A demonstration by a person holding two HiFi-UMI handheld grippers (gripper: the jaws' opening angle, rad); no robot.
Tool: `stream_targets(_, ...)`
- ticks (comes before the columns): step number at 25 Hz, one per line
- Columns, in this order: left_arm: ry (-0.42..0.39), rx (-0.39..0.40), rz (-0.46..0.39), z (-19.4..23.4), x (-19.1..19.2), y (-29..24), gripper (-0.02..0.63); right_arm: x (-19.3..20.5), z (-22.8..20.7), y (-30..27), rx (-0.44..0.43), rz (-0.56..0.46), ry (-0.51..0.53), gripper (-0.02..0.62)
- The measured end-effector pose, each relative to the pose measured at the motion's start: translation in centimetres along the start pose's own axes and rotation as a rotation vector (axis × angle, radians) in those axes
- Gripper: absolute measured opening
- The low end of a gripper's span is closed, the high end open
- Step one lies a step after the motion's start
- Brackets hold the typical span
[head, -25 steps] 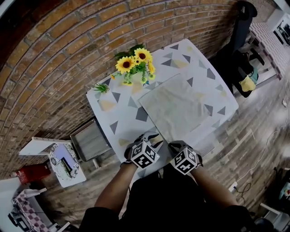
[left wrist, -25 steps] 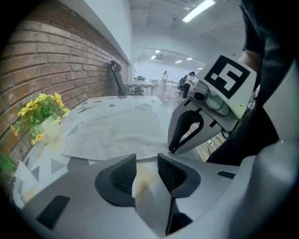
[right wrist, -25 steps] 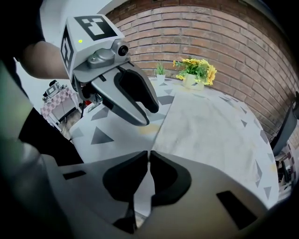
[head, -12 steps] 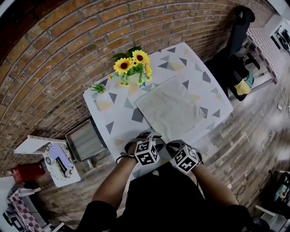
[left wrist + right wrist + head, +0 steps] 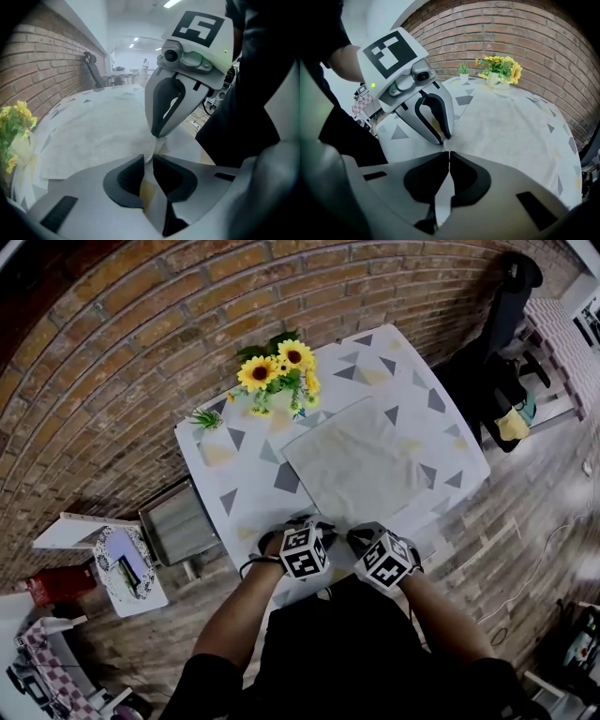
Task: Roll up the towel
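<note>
A pale grey towel (image 5: pixel 361 463) lies flat on the table's white cloth with grey and yellow triangles (image 5: pixel 246 479). Both grippers are at the towel's near edge, side by side. My left gripper (image 5: pixel 312 523) has just been closing its jaws, and a raised fold of the towel's edge (image 5: pixel 151 149) is pinched between them (image 5: pixel 149 158). Close to its right, my right gripper (image 5: pixel 362 537) is shut on the same edge (image 5: pixel 448 153). The left gripper view shows the right gripper (image 5: pixel 158 135) with its tips on the cloth. The right gripper view shows the left gripper (image 5: pixel 444 138) in front of the towel (image 5: pixel 511 126).
A vase of sunflowers (image 5: pixel 279 368) and a small green plant (image 5: pixel 208 419) stand at the table's far left, near the brick wall. A metal box (image 5: pixel 176 524) sits on the floor to the left. A black chair (image 5: pixel 495 362) stands at the right.
The left gripper has sunk a little onto the towel's near edge and its jaws have drawn together on the cloth. The right gripper has stayed where it was.
</note>
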State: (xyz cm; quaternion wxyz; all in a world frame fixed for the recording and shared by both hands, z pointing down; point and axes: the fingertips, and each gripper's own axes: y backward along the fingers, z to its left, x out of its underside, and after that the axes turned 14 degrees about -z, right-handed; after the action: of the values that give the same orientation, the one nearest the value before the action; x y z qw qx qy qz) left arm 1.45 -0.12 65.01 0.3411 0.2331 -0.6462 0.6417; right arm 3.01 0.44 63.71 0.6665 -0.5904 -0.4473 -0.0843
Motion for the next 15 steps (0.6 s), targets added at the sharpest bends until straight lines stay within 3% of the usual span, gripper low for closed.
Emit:
stream_targets(6, -0.006, -0.016, 0.01, -0.2, -0.1, 0.1, 0.072, 0.6, -0.7, -1.0, -0.003, 0.019, 0.017, 0.017)
stream_targets(15, -0.154, -0.005, 0.005, -1.2, -1.0, -1.1, 0.075, 0.6, -0.8, -0.9, 0.01, -0.006, 0.002, 0.029)
